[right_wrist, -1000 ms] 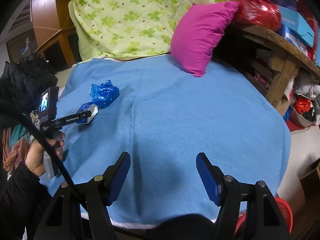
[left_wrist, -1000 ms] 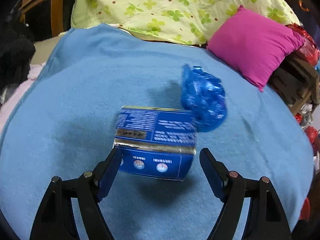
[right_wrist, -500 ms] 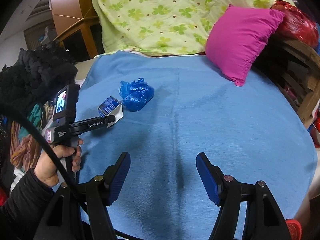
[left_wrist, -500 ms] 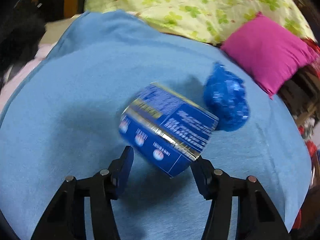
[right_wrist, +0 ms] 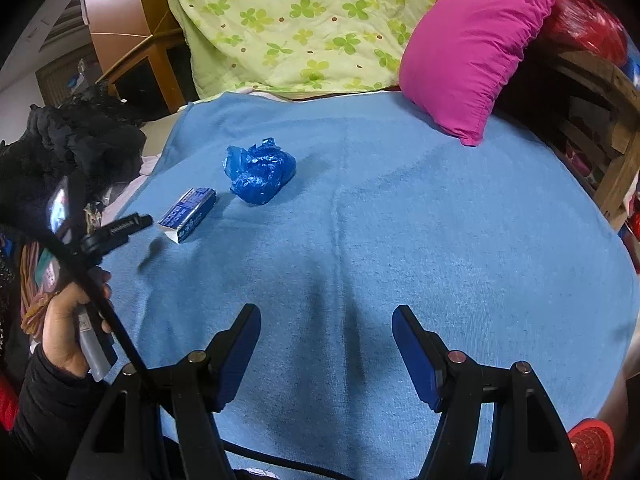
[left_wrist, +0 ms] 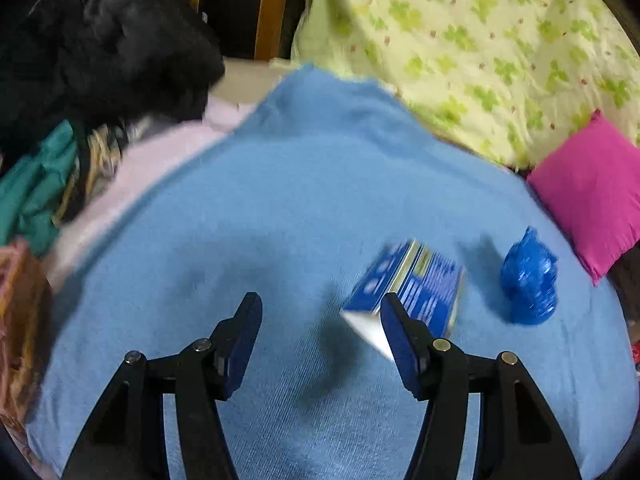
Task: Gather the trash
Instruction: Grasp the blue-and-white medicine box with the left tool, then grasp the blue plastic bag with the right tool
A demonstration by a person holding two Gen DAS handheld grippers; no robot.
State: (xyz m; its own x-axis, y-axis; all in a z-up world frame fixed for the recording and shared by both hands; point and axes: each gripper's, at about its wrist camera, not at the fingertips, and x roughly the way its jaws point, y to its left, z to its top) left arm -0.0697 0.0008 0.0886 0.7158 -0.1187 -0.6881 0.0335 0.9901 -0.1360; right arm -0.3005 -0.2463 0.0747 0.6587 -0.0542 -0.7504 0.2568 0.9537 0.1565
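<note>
A small blue and white carton (left_wrist: pixel 416 292) lies on the blue blanket (left_wrist: pixel 304 208), just beyond my left gripper's right finger. It also shows in the right wrist view (right_wrist: pixel 188 214). A crumpled blue plastic bag (left_wrist: pixel 530 280) lies to its right, also seen in the right wrist view (right_wrist: pixel 260 176). My left gripper (left_wrist: pixel 320 332) is open and empty, its jaws left of the carton. My right gripper (right_wrist: pixel 326 344) is open and empty over the near part of the blanket (right_wrist: pixel 400 240), far from both items.
A magenta pillow (right_wrist: pixel 468 60) and a green clover quilt (right_wrist: pixel 300 20) lie at the back. A pile of dark clothes (left_wrist: pixel 100 52) sits at the left edge. Wooden shelving (right_wrist: pixel 600 120) stands at the right. A red object (right_wrist: pixel 592 444) is below right.
My left gripper has swung left and pulled back, so the carton now lies off to its right, no longer between the jaws. The carton has turned. My right gripper has shifted a little nearer.
</note>
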